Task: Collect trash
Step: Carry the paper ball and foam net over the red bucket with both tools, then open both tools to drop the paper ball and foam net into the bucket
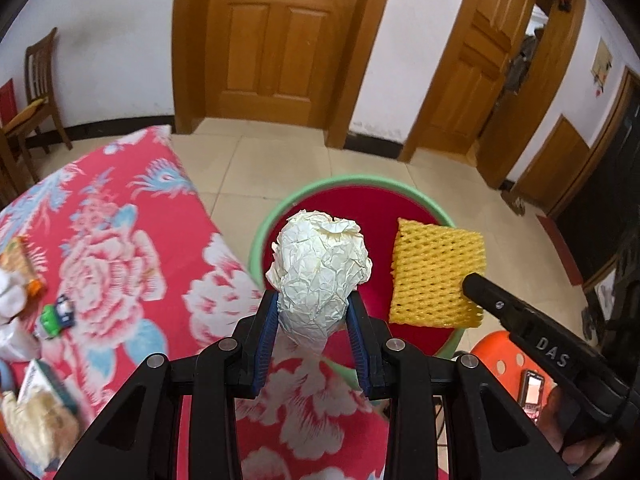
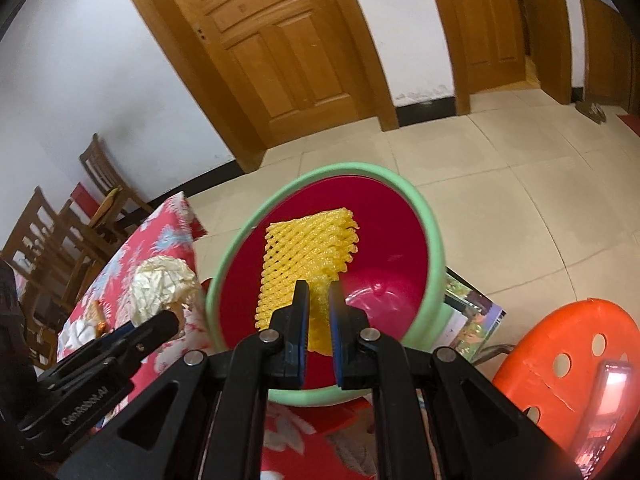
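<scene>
Left gripper (image 1: pixel 313 312) clamps a crumpled paper ball (image 1: pixel 320 264) at the table's (image 1: pixel 132 240) right edge, beside the bin's green rim (image 1: pixel 256 240). Right gripper (image 2: pixel 319 304) pinches a yellow foam net (image 2: pixel 308 256) above the red bin (image 2: pixel 384 220) interior. Other litter (image 1: pixel 24 272) lies at the table's left edge.

I'm seeing the paper ball (image 1: pixel 320 268) covering part of the basin (image 1: pixel 424 196), whose floor is hiding behind it. The wrappers (image 1: pixel 24 288) at the table's (image 1: pixel 132 248) left edge are blurring and getting cropped. The phone (image 2: pixel 604 408) is running off-frame.
</scene>
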{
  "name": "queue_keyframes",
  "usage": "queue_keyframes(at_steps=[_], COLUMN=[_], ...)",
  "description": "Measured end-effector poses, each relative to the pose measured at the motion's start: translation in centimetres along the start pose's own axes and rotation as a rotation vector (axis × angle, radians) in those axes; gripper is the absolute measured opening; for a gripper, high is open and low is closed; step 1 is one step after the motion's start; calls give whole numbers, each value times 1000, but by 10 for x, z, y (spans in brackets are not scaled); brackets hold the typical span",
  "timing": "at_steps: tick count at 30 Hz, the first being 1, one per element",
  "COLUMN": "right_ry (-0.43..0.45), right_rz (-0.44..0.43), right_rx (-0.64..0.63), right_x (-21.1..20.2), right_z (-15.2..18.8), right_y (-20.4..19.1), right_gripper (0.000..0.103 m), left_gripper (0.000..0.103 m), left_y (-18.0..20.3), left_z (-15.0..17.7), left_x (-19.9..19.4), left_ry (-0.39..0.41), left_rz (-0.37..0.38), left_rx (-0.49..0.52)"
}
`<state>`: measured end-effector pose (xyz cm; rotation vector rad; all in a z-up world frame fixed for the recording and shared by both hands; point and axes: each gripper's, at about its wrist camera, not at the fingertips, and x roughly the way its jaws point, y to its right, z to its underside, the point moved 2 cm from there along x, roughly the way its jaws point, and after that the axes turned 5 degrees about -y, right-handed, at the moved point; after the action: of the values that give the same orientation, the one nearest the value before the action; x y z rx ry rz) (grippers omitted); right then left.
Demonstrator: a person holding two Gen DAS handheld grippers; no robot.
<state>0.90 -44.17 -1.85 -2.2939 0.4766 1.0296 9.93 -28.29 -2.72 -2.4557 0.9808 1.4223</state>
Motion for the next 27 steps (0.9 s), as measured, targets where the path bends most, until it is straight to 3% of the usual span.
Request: queue_keyframes(at_steps=[9,17,27], right_ry=[-2,-21,6], right_rz=[37,21,-3], right_rx=[46,88,113], right_x=[11,18,5], right_z=[-9,-9,-12], right_y=[21,32,35], right_gripper=[14,17,28], left_gripper=[37,57,58], left_y=[12,11,7], left_z=[-10,-14,-11], left_x=[35,36,23], left_ry=[-54,-59,-45], left_rz=[-23,-45,-50], left_rx=[27,15,-2])
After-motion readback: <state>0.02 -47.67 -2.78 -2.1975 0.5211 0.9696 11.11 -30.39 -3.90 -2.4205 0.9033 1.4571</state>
